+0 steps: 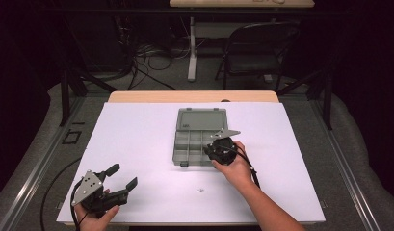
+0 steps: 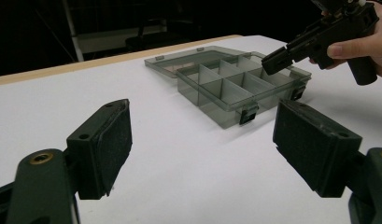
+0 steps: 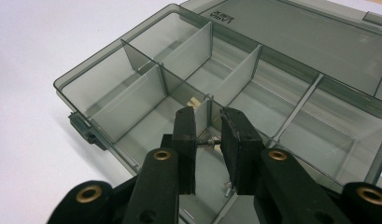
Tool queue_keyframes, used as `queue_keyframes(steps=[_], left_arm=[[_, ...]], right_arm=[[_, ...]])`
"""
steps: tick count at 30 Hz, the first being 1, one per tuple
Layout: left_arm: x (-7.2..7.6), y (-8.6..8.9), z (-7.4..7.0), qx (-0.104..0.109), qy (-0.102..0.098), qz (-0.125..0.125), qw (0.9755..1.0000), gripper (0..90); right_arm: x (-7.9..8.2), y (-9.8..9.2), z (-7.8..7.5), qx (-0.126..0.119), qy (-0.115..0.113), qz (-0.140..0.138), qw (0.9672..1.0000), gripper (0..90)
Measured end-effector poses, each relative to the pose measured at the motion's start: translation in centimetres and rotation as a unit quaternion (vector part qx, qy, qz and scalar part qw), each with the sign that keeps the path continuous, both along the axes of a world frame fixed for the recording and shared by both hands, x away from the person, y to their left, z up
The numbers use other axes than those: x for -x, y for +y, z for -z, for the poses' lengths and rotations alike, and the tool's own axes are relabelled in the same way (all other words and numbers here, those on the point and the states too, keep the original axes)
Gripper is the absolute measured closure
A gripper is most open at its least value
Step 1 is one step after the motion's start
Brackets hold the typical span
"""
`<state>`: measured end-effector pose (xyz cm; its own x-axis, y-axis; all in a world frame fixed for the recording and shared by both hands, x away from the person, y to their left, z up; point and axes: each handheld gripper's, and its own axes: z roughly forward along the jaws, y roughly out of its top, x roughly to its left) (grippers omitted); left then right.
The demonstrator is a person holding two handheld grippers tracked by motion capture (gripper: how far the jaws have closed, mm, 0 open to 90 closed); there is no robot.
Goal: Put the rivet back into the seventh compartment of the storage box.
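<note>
Organizer box [image 1: 200, 136]: lies open mid-table on the white sheet [image 1: 137, 144], lid flat behind it.
High view: a tiny loose part [image 1: 200, 190] lies on the sheet nearer the person, well apart from the box.
Right gripper view: a small screw [image 3: 210, 141] sits crosswise between the jaws, over a front compartment.
Right gripper [image 3: 208, 148]: jaws drawn close, clamped on the screw.
Left gripper [image 2: 198, 140]: jaws wide apart, holding nothing, above bare sheet near the left front corner.

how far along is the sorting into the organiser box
Done: the organiser box lies open, and one small pale piece is in a compartment. In hand: the right hand-held gripper holds a screw above the compartments. Left: a small part on the table.
</note>
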<state>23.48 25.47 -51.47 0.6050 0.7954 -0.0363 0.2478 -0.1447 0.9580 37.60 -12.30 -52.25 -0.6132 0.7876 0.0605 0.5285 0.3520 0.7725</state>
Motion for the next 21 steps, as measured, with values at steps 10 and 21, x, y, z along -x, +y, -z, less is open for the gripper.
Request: queue_keyframes(steps=[10, 21], left_arm=[[0.0, 0.0, 0.0, 0.0, 0.0, 0.0, 1.0, 19.5], [0.0, 0.0, 0.0, 0.001, 0.001, -0.001, 1.0, 19.5]], right_arm=[[0.3, -0.4, -0.5, -0.012, -0.018, 0.008, 0.9997, 54.2], [1.5, -0.9, -1.4, -0.01, -0.05, 0.003, 0.9987, 42.1]])
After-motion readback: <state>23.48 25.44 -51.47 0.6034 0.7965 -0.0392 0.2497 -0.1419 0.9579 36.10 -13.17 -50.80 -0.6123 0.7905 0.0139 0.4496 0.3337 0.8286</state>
